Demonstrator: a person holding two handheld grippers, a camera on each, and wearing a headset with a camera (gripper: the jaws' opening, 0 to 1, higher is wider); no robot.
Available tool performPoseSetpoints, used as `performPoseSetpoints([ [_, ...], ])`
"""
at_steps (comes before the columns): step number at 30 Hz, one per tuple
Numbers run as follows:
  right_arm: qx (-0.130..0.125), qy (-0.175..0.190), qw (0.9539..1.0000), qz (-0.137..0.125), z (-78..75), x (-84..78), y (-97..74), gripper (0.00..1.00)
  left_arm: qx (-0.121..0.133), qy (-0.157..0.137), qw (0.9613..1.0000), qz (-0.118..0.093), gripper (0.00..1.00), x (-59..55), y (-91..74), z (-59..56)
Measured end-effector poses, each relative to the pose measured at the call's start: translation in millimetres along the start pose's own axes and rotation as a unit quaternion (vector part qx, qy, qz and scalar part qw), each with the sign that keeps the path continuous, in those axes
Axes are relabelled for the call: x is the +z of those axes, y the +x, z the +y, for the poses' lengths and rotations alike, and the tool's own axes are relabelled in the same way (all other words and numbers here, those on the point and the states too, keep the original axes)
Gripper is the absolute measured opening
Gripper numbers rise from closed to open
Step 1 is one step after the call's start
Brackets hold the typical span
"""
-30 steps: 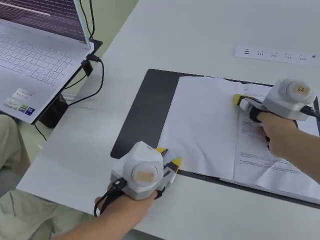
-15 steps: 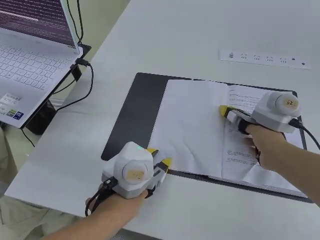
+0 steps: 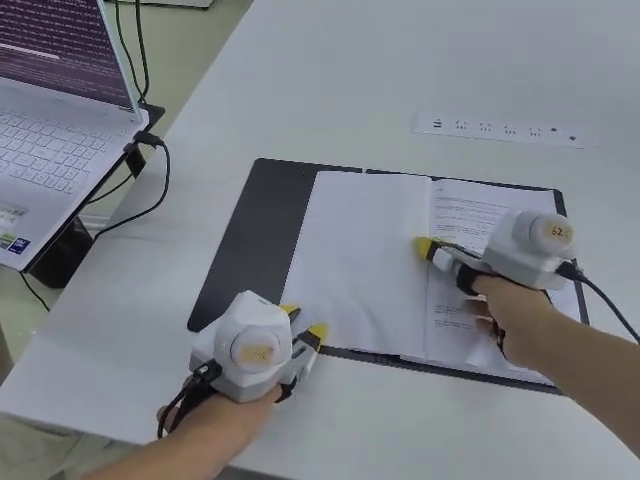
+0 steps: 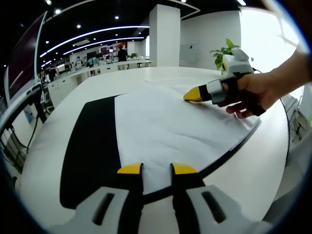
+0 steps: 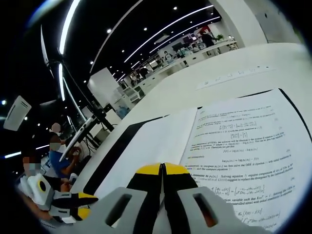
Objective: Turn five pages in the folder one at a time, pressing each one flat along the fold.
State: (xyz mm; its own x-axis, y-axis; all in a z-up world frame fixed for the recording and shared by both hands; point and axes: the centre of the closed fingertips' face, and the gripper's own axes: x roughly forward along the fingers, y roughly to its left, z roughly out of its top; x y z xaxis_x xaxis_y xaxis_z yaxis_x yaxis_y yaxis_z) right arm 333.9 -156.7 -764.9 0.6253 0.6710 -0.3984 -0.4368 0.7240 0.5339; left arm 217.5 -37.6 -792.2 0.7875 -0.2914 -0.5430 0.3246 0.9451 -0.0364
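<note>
We see the laptop cut off by the left and top edges of the head view, and the markings on the power strip are too small for us to read. The right hand and right gripper cover part of the printed page, whose lines we cannot make out there, and the forearm hides the lower right corner of the folder. The body of the left gripper hides from us whether its tips touch the blank page

right gripper has slid a bit further down the folder's fold, closer to the person now
</note>
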Motion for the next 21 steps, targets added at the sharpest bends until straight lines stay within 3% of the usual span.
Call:
performPoseSetpoints([
  [5,0.021,-0.016,0.9994,0.024,12.8,-16.4,-9.9,0.0,-0.002,-0.002,1.0,-0.003,0.21,0.0,-0.4,0.0],
  [11,0.033,0.0,0.9991,0.027,12.7,-26.1,-19.1,0.0,-0.002,-0.004,1.0,-0.006,0.21,0.5,-1.5,-0.6],
  [21,0.059,0.011,0.9965,0.058,27.4,-57.3,-39.1,0.0,-0.002,-0.005,1.0,-0.007,0.21,1.7,-3.1,-1.8],
])
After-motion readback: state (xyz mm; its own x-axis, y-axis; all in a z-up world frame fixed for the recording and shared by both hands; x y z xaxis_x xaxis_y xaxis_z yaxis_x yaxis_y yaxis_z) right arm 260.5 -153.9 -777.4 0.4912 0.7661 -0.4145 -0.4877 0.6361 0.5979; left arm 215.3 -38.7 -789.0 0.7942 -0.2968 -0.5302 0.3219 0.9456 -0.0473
